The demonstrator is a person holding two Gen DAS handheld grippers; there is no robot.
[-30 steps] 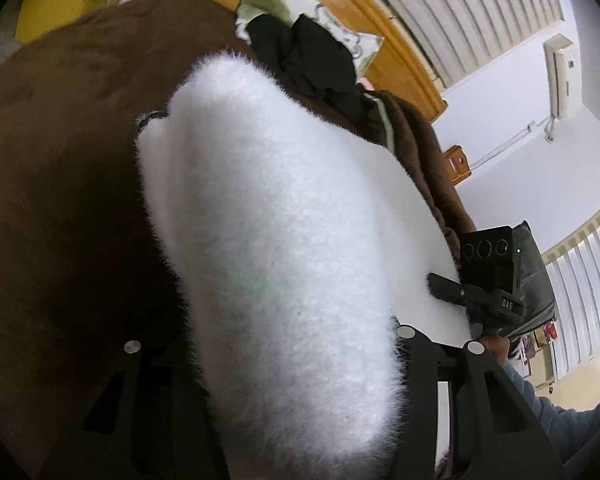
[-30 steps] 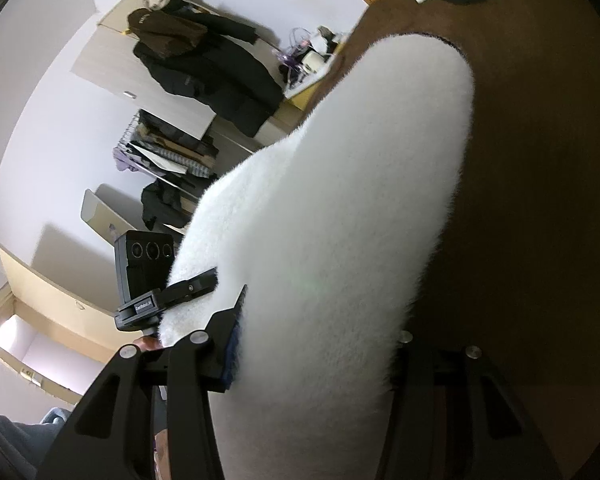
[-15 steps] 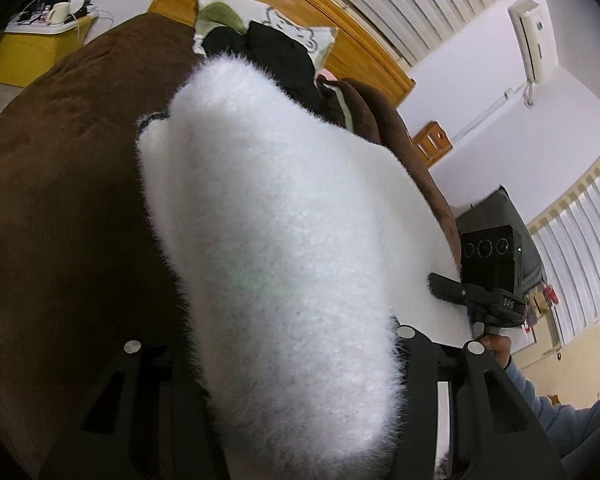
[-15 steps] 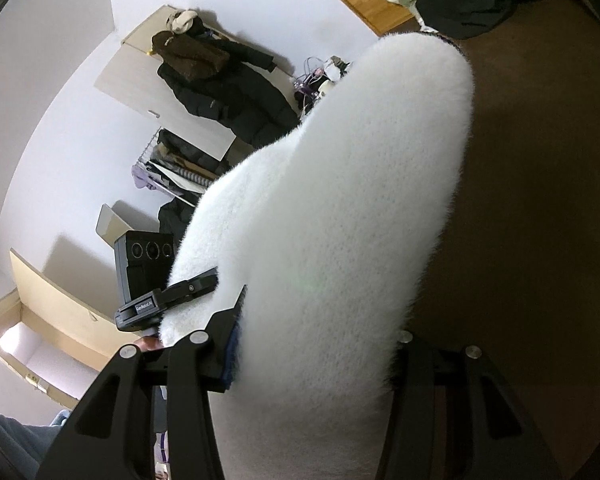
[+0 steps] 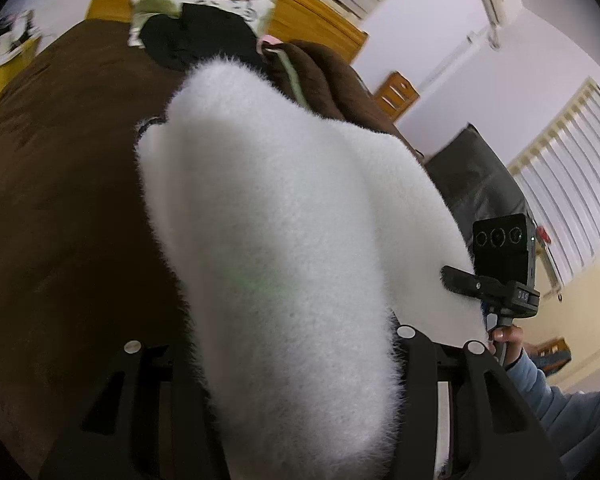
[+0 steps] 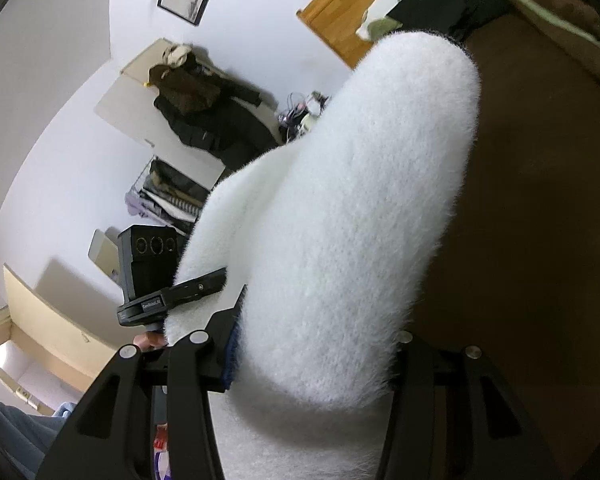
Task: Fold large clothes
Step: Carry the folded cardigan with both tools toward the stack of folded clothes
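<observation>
Both the left gripper (image 5: 300, 360) and the right gripper (image 6: 312, 360) seemingly pinch the fluffy white garment (image 5: 284, 216) above the brown bed (image 5: 60, 200); uneven lifting could slip the thick pile free.

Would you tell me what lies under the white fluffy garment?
Under the white fluffy garment only the brown bedspread shows, around its edges. Whatever lies directly beneath its middle is covered by the fleece.

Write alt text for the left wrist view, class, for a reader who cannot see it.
A fluffy white garment fills the frame, clamped in the left gripper and lifted over a brown bed cover. At right, the right gripper grips the same garment. Behind lie dark clothes and a wooden headboard.
</observation>
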